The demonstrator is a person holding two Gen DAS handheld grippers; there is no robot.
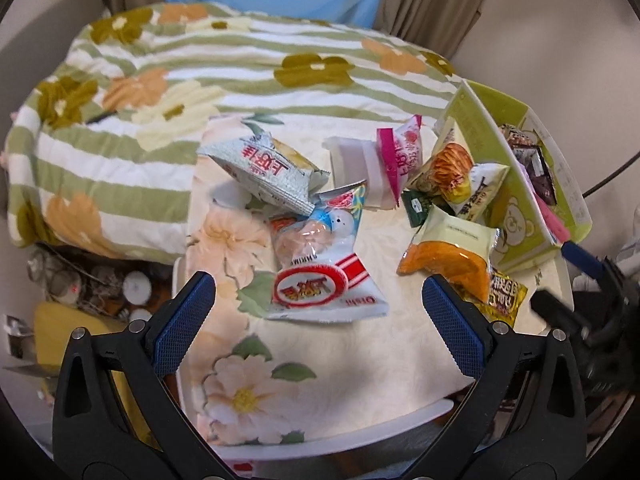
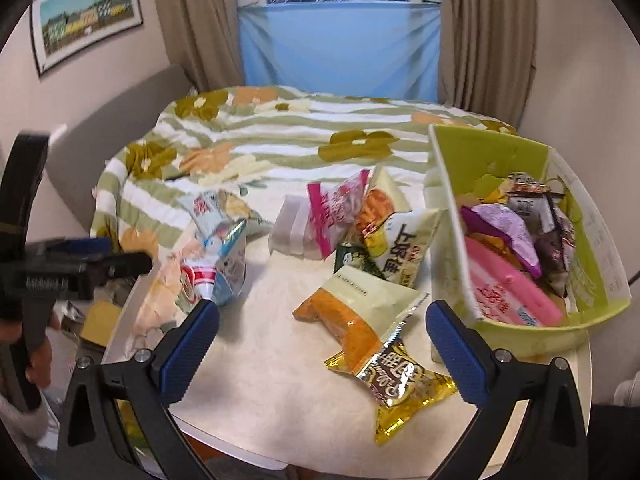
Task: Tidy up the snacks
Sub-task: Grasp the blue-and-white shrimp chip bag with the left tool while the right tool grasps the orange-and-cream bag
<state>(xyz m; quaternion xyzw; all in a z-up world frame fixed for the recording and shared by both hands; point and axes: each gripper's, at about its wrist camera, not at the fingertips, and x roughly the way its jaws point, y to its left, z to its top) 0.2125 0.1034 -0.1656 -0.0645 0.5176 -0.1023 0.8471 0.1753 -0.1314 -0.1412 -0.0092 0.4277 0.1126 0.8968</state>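
A: Start at the left. What does the left tool have?

B: Nothing. Its jaws stand wide apart, empty, over the near part of the worktop. The shrimp bag lies just ahead, between the fingers, long axis running near to far.

A: And the right tool?

B: Also wide open and empty. The orange packet lies between its fingers, long axis slanting from far left to near right, with the gold candy touching its near end.

A: Where do they go?

B: I'd say the green box, far right, already part full. The right tool is nearer. The box's near wall stands close beside its right finger; the worktop's near middle is open.
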